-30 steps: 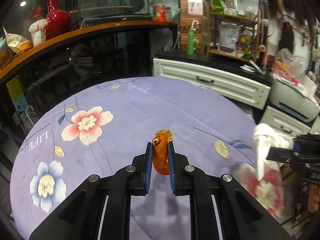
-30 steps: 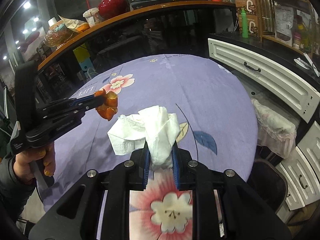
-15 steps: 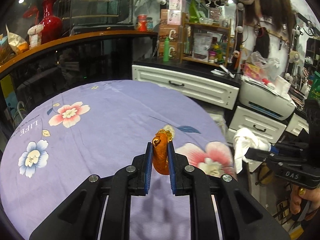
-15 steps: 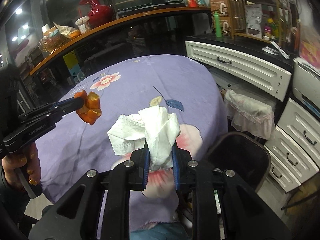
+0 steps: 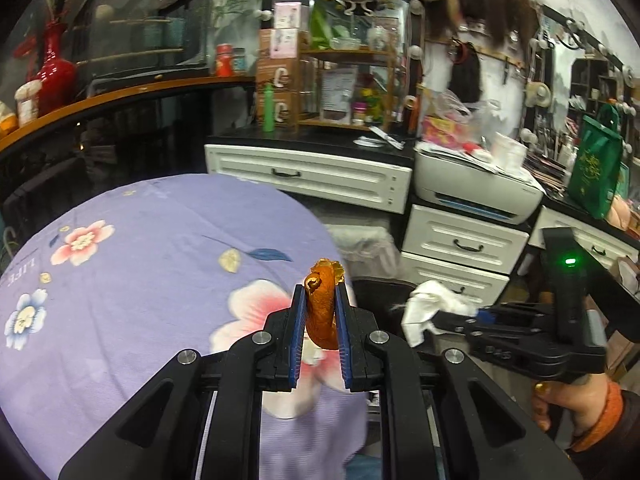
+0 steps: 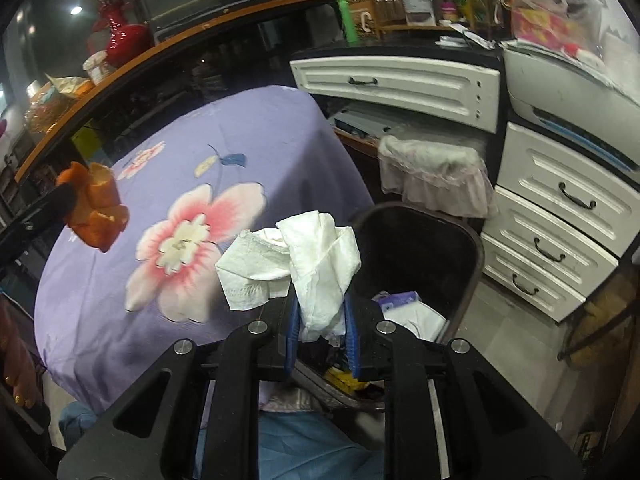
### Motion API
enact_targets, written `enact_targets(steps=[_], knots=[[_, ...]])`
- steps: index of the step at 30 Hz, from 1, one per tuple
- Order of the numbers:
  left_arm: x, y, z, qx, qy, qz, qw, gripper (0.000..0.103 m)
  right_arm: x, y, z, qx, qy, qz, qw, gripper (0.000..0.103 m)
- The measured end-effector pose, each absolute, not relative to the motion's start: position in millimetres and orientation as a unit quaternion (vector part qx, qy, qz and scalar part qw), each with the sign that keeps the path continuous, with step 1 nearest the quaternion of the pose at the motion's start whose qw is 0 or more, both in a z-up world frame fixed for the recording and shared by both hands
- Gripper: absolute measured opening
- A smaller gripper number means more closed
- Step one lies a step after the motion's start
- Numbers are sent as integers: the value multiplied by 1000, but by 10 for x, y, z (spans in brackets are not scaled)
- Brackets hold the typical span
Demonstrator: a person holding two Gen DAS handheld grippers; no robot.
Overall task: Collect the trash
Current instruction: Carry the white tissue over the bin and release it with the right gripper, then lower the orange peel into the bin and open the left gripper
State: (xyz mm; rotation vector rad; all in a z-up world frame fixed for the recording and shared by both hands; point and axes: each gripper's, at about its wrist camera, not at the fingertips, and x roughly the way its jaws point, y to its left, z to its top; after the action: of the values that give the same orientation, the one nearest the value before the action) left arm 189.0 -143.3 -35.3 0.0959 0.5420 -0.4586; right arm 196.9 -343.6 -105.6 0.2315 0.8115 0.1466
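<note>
My left gripper (image 5: pixel 319 300) is shut on an orange peel (image 5: pixel 321 304) and holds it in the air over the right edge of the round table (image 5: pixel 140 248). The peel also shows in the right wrist view (image 6: pixel 94 204). My right gripper (image 6: pixel 321 316) is shut on a crumpled white tissue (image 6: pixel 296 256) and holds it above the near rim of a black trash bin (image 6: pixel 460 240). The bin has trash inside. The tissue (image 5: pixel 430 308) and right gripper also show in the left wrist view, right of the peel.
The table carries a purple flowered cloth (image 6: pixel 192 184). White drawer cabinets (image 6: pixel 560 200) and a printer (image 5: pixel 476 188) stand behind the bin. A second bin with a pale plastic liner (image 6: pixel 432 168) stands by the cabinets. A curved wooden counter (image 5: pixel 120 92) runs behind the table.
Both grippers have swung right, off the table, with their loads held. The black bin has come into view under the tissue.
</note>
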Motion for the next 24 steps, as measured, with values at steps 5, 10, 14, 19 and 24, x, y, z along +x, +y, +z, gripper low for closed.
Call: enact_targets(steps=[5, 10, 14, 19, 24], knots=[[1852, -1715, -416, 59, 270, -249, 928, 15, 2111, -3539, -1354, 112, 419, 56, 899, 20], [1862, -1877, -505, 66, 278, -262, 922, 15, 2331, -3627, -1651, 120, 444, 46, 887, 23], [1886, -1979, -593, 69, 289, -268, 917, 15, 2466, -3661, -1794, 111, 451, 25, 885, 52], [1901, -2097, -681, 75, 299, -275, 911, 15, 2436, -3704, -1804, 109, 449, 15, 887, 67], [1923, -2199, -745, 81, 305, -280, 907, 15, 2221, -3814, -1635, 94, 427, -16, 899, 75]])
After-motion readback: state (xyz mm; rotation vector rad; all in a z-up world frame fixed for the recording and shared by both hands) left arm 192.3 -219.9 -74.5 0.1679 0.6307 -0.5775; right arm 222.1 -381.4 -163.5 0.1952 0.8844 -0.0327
